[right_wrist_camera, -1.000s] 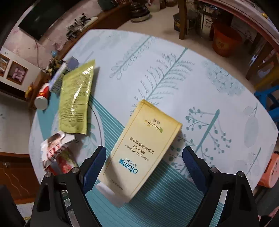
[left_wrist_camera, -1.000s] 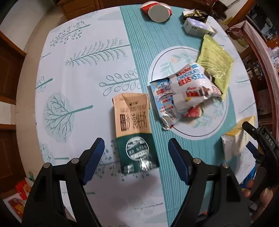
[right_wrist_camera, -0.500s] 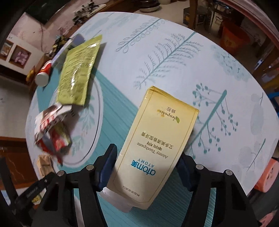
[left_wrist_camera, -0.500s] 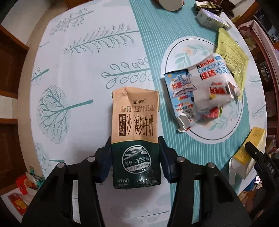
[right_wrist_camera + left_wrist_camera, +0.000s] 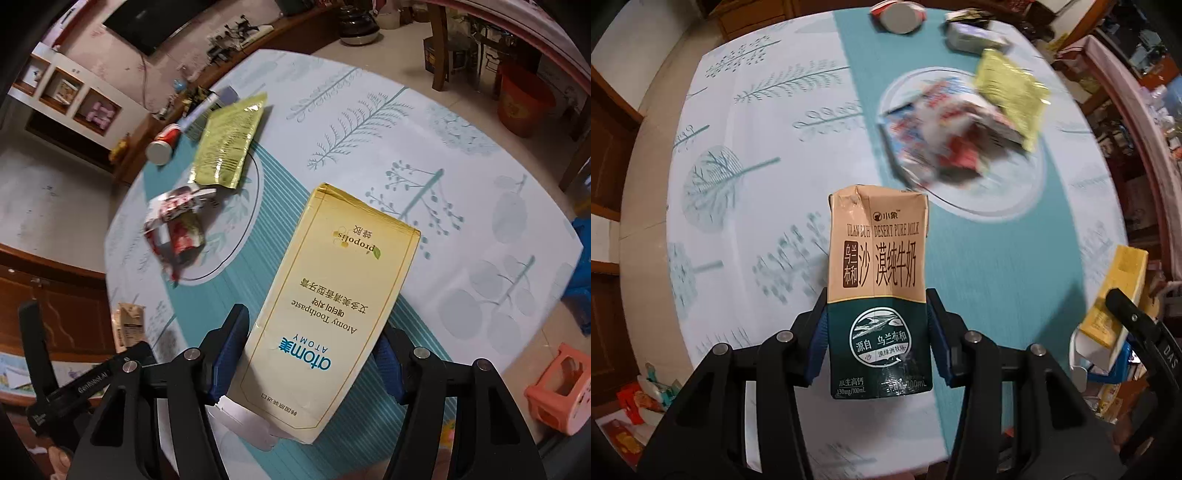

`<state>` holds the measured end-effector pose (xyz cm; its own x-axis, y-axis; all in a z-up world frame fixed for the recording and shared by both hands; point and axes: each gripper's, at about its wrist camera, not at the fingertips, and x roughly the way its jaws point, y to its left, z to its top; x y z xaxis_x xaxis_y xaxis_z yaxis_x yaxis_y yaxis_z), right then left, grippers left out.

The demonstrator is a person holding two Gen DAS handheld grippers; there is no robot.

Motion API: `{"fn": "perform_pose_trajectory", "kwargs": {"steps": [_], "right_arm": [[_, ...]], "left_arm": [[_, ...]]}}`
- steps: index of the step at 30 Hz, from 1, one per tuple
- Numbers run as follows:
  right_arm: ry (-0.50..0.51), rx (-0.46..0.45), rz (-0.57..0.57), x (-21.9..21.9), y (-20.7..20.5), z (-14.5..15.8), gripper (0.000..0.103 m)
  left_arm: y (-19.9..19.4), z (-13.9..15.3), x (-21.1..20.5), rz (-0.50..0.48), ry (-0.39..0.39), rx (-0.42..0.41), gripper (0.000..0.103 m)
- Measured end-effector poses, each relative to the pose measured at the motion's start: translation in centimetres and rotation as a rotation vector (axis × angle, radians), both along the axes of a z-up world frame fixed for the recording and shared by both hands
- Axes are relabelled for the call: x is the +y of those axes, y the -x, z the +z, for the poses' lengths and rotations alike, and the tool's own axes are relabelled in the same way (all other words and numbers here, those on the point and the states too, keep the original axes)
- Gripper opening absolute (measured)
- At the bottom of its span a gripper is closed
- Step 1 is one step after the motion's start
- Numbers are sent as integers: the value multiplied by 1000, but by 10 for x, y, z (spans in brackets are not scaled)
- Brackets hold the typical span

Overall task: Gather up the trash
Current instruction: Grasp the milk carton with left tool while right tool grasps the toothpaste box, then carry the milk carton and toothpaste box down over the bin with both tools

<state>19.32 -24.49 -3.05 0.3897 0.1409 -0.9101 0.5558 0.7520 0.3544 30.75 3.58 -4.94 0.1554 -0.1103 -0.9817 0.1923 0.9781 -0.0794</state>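
Observation:
A tan and dark green milk carton (image 5: 879,288) hangs above the table, and my left gripper (image 5: 877,343) is shut on its lower half, blue pads pressing both sides. A yellow toothpaste box (image 5: 332,302) is lifted off the cloth with my right gripper (image 5: 310,354) shut on it, and its white end flap hangs open below. In the left wrist view, the right gripper (image 5: 1137,332) shows at the right edge with the yellow toothpaste box (image 5: 1115,295). The right wrist view has the milk carton (image 5: 129,325) at lower left.
On the round table (image 5: 757,147), crumpled wrappers (image 5: 945,140) lie on a printed circle beside a yellow-green pouch (image 5: 1012,92). A tipped red and white cup (image 5: 899,14) and a small box (image 5: 971,35) lie at the far edge. A red bucket (image 5: 524,103) and orange stool (image 5: 565,391) stand on the floor.
Both grippers stood open over their items a second ago. Each has since shut on its item and raised it off the table.

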Motion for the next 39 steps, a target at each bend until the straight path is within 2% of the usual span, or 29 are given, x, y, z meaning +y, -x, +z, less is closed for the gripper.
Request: {"fn": "perform_pose_trajectory", "kwargs": {"steps": [6, 10, 15, 19, 28, 33, 39], "right_arm": [[-21, -73, 87, -15, 50, 37, 64], [-20, -88, 199, -23, 79, 52, 65], [10, -66, 364, -31, 117, 58, 66], [31, -63, 458, -31, 143, 52, 66], [19, 9, 604, -18, 195, 2, 67], [-6, 68, 613, -10, 217, -41, 67], [-11, 118, 606, -6, 242, -100, 67]], "left_arm": [[73, 39, -35, -24, 17, -75, 44], [137, 56, -61, 35, 33, -103, 44], [207, 59, -84, 102, 54, -115, 44], [253, 51, -93, 152, 54, -107, 44], [316, 17, -94, 199, 7, -46, 44], [336, -8, -93, 181, -23, -29, 44], [357, -59, -93, 148, -22, -3, 44]]}}
